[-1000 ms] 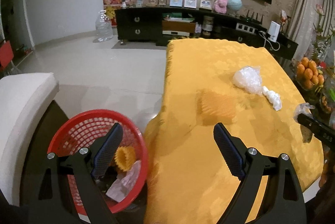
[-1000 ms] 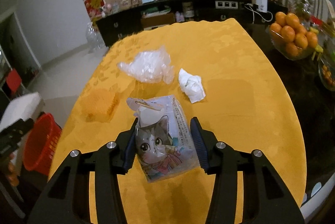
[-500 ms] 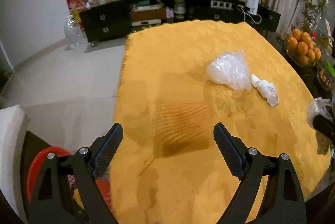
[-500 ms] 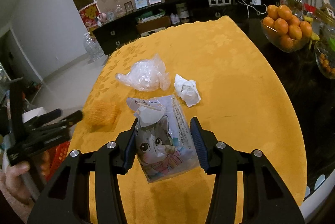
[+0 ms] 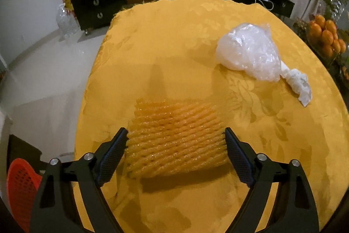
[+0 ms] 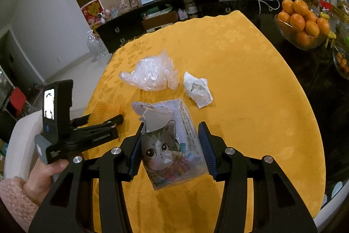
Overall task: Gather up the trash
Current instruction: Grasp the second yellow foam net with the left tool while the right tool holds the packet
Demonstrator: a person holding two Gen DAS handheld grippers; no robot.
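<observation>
Four pieces of trash remain on the yellow tablecloth [image 5: 174, 36], taken here from left to right. One orange foam net [image 5: 174, 141] lies between the fingers of the left gripper [image 5: 175, 143], its long axis running across from finger to finger, so the jaws bracket its two short ends; these jaws have just been closing, the tips stand at the net's edges, and whether the pads press yet cannot be told. One red basket [image 5: 19, 185] sits low at the far left, beside the table's edge, on the left hand's side. One crumpled clear plastic bag [image 6: 150, 73] and one white tissue wad [image 6: 197, 89] lie just beside each other, beyond both grippers and untouched. One cat-print packet [image 6: 170, 145] stands between the fingers of the right gripper [image 6: 171, 145], the jaws part-open and closed on its two sides, its long axis pointing away along the fingers. Judged from this, the left hand is nearer the net and the basket
</observation>
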